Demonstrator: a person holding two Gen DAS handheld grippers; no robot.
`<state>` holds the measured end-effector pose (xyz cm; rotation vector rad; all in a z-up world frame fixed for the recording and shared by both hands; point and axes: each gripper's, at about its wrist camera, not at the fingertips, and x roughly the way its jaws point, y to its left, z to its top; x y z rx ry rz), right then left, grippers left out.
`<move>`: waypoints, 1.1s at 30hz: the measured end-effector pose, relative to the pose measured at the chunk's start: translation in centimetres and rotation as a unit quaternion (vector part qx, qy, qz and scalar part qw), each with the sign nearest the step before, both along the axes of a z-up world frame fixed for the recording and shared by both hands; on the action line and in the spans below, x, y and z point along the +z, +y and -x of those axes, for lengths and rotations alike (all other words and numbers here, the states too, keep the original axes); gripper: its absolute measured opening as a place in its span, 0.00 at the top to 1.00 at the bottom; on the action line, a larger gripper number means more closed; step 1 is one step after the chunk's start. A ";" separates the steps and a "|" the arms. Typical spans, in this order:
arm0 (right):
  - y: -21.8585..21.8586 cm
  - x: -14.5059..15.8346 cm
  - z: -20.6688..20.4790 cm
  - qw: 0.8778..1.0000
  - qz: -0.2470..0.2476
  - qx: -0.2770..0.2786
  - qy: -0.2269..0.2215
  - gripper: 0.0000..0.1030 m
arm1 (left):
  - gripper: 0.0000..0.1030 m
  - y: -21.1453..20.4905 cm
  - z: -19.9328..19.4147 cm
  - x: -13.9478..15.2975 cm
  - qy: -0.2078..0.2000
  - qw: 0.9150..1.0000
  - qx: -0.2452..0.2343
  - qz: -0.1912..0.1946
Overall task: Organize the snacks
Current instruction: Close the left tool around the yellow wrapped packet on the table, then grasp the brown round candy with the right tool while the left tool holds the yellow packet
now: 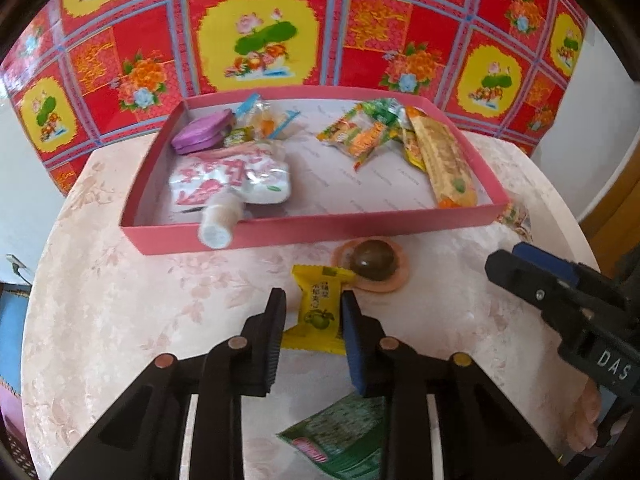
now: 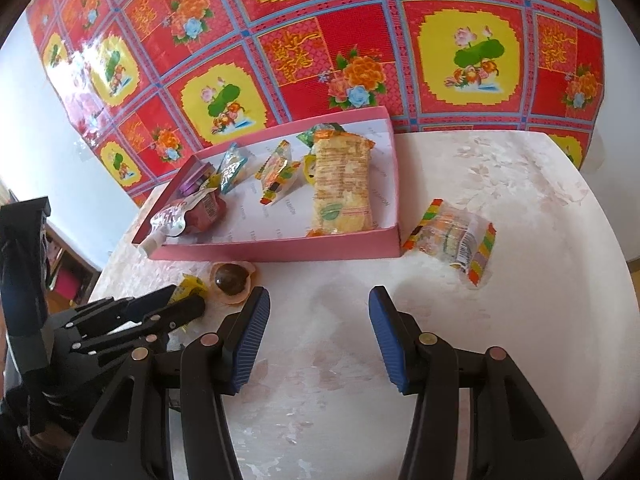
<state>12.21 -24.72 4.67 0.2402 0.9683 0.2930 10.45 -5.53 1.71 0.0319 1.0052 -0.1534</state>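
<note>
Left tool (image 1: 313, 312) clamped on a yellow snack packet (image 1: 318, 312)
The packet lies on the bench (image 1: 120, 300) before the pink tray (image 1: 304, 230); the right tool (image 2: 319, 308) hangs apart, empty.

One pink tray (image 1: 304, 236), one round table (image 1: 120, 300). Outside the tray were four snacks: yellow packet (image 1: 316, 312), brown ball candy (image 1: 372, 266), green packet (image 1: 344, 436), rainbow-edged packet (image 2: 452, 240).
</note>
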 end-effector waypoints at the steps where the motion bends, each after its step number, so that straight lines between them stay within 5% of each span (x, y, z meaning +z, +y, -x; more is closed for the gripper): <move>1: 0.2 0.0 0.0 1.000 0.001 0.003 0.000 0.49 | 0.72 0.3 0.0 0.2 -0.002 1.000 0.004 0.003; 19: 5.3 -0.1 -1.2 0.999 0.021 0.044 0.008 0.52 | 0.72 6.9 0.1 0.6 -0.005 0.997 0.078 0.024; 33: 8.3 -1.5 -2.6 0.997 0.044 0.062 0.024 0.55 | 0.72 7.4 0.3 0.6 -0.014 0.997 0.067 0.035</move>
